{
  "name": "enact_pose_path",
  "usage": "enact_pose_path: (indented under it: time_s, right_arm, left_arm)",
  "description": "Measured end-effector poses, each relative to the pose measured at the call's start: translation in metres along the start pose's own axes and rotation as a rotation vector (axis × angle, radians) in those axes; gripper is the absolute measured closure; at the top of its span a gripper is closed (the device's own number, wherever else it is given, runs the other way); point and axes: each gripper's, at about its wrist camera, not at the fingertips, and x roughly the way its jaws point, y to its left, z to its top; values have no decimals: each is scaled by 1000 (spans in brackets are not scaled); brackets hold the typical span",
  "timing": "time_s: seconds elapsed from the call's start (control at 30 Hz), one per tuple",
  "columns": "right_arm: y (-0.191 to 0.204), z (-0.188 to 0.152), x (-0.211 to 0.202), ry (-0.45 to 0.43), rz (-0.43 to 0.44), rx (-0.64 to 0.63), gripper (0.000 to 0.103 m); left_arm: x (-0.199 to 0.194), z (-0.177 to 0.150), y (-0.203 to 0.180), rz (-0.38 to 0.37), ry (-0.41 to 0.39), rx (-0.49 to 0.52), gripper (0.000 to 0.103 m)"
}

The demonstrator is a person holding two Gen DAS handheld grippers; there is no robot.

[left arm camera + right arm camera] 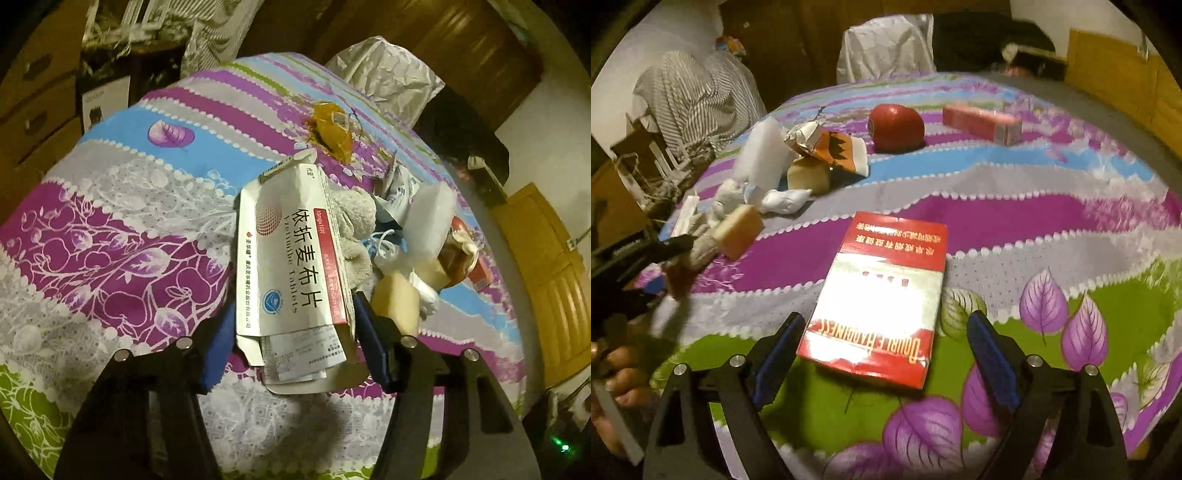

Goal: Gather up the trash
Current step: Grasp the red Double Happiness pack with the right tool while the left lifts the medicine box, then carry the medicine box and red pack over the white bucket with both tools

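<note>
The left gripper [295, 325] has its fingers astride the near end of a medicine box [291, 258] on the bed [110, 229], apparently not yet pinching; its long axis runs away from them. The right gripper [884, 354], open, straddles a cigarette pack [882, 295] lying likewise

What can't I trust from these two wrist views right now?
- Left view: medicine box hides the pile behind it; whether the jaws press it is unclear.
- Right view: left gripper blurred at the edge; its grip unreadable.
- Right view: cigarette pack label washed out by glare.
</note>
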Motion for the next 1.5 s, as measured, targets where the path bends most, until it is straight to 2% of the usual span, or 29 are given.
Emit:
enact_pose_path:
  time_s: [0.03,0.07,0.2,0.47,0.77,1.03,1.27,1.5]
  right_arm:
    - [-3,0,0,-9,-2,5,39]
    - [-9,0,-1,-16,1,14,44]
    - [-24,0,-6,-28,89,43,45]
    - [-23,-4,-31,-58,177,13,45]
    - [0,-16,-54,-61,249,-62,45]
    - [33,-41,-66,-47,281,-170,45]
    - [93,-27,-96,-95,403,-270,45]
    - [217,4,-124,-105,617,-413,45]
  left_arm:
    - [0,1,1,-5,-5,-1,48]
    - [-2,0,2,-17,-7,-9,50]
    - [-11,-4,7,-25,-13,-24,53]
    - [-71,-23,10,48,-101,33,53]
    - [-121,-60,7,258,-160,169,53]
    - [-137,-85,9,371,-174,240,53]
    - [-188,-75,24,439,-296,237,52]
    - [-258,-50,79,555,-431,163,52]
